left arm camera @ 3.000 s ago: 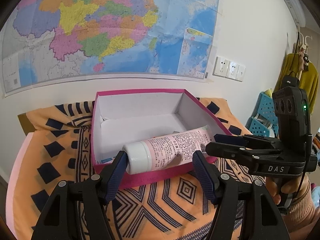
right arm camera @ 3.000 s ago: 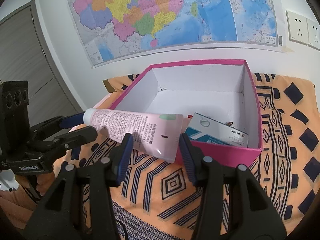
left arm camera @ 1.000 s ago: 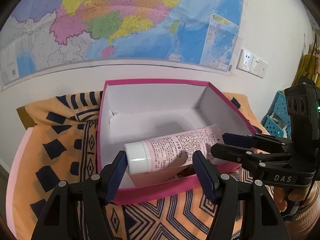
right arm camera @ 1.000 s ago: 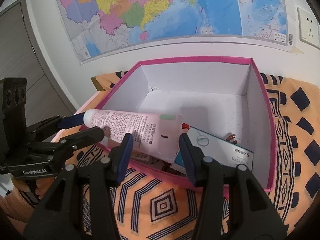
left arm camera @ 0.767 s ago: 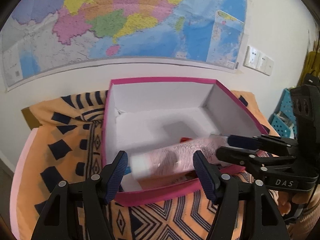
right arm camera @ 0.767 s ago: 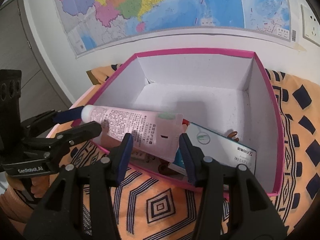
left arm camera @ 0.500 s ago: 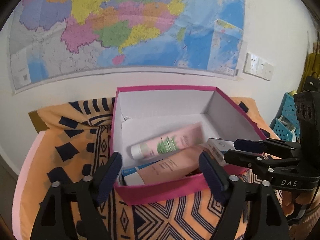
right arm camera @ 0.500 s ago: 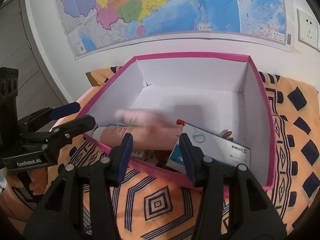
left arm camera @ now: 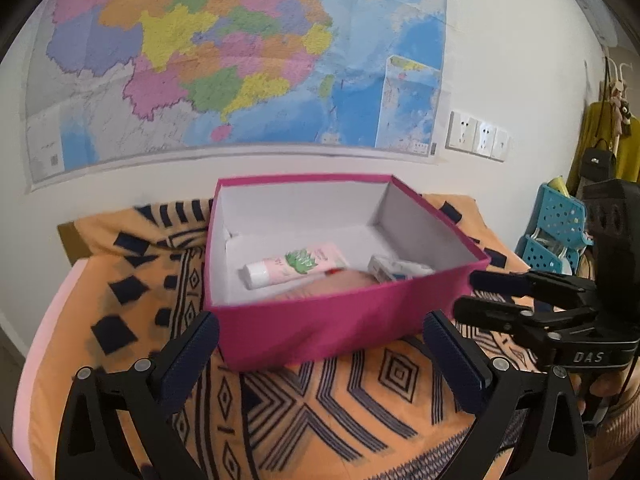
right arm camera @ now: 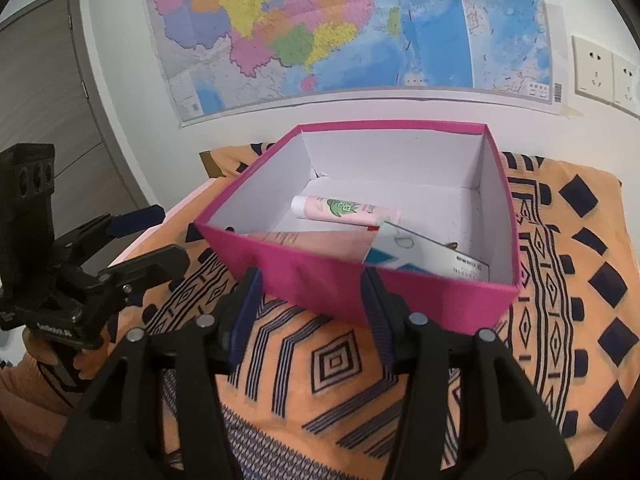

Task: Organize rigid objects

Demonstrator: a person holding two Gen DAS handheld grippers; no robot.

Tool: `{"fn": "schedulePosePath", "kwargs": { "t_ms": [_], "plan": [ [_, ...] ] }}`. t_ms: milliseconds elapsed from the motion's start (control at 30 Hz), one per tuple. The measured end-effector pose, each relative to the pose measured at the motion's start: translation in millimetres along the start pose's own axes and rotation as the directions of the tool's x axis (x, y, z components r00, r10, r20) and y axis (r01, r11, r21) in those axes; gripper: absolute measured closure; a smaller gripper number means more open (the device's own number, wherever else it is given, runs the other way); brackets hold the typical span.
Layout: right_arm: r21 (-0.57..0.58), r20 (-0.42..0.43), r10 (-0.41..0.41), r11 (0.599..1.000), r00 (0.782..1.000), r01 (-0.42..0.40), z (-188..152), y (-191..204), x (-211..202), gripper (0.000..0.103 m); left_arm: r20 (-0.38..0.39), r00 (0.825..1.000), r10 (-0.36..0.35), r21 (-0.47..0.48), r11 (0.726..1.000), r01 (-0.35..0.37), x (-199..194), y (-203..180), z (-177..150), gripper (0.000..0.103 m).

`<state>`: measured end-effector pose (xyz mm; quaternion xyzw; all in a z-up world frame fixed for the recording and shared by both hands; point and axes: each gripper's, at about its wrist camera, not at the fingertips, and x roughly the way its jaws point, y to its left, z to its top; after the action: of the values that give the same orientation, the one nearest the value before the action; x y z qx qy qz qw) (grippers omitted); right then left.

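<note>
Now both the left gripper (left arm camera: 320, 354) and right gripper (right arm camera: 310, 312) gape empty; ahead, the light, squashy pink tube (right arm camera: 346, 210) lies boxed; I judge the stiff cap end the safest hold.

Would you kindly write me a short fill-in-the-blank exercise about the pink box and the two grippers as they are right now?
1. The pink tube with the green leaf print lies inside the ____ box.
2. Both the left gripper and the right gripper hold ____.
3. On the wall behind the box hangs a ____.
4. The box stands on an ____ patterned cloth.

Missing words: pink; nothing; map; orange
</note>
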<state>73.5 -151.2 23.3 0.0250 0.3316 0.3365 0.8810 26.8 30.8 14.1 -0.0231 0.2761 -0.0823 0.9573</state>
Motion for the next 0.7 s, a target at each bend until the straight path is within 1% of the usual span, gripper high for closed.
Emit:
{"fn": "schedulePosePath", "kwargs": {
  "t_ms": [33,67,100,133,167,200,267,333,467,567,700],
  "plan": [
    [-0.003,0.008,-0.011,1.000,1.000,0.011,-4,1,-3,0.039,-0.008,1.000,0.011,-0.003,1.000,-0.011,0,-1,-5,0.000],
    [-0.002,0.016,-0.023,1.000,1.000,0.023,-9,2,-7,0.035,-0.018,1.000,0.022,-0.009,1.000,-0.022,1,-1,-11,0.000],
    [-0.001,0.018,-0.029,1.000,0.999,0.029,-13,2,-8,0.028,-0.030,0.999,0.031,-0.016,0.999,-0.032,3,-1,-14,0.000],
    [0.002,0.019,-0.048,0.999,0.999,0.048,-19,3,-10,0.025,-0.045,0.998,0.042,-0.028,0.999,-0.043,6,-1,-20,0.000],
    [0.007,0.023,-0.066,0.998,0.998,0.066,-23,2,-11,0.018,-0.056,0.998,0.043,-0.038,0.998,-0.045,7,0,-24,0.000],
    [0.007,0.028,-0.092,0.996,0.995,0.092,-29,3,-12,0.017,-0.069,0.997,0.046,-0.049,0.998,-0.050,9,1,-28,0.000],
    [-0.012,0.019,-0.163,0.986,0.986,0.163,-38,6,-9,0.016,-0.092,0.993,0.077,-0.069,0.994,-0.083,12,2,-35,0.000],
    [-0.009,0.013,-0.209,0.978,0.978,0.209,-45,7,-7,0.012,-0.084,0.991,0.101,-0.077,0.991,-0.107,12,1,-39,0.000],
    [-0.006,0.017,-0.227,0.974,0.974,0.228,-58,12,-6,0.012,-0.073,0.985,0.154,-0.072,0.985,-0.159,9,-3,-46,0.000],
    [-0.006,0.014,-0.239,0.971,0.971,0.239,-65,15,-5,0.012,-0.093,0.984,0.151,-0.076,0.985,-0.158,11,-4,-50,0.000],
    [0.005,0.010,-0.229,0.974,0.973,0.229,-69,19,-4,0.012,-0.102,0.982,0.162,-0.089,0.981,-0.171,12,-2,-53,0.000]
  ]
}}
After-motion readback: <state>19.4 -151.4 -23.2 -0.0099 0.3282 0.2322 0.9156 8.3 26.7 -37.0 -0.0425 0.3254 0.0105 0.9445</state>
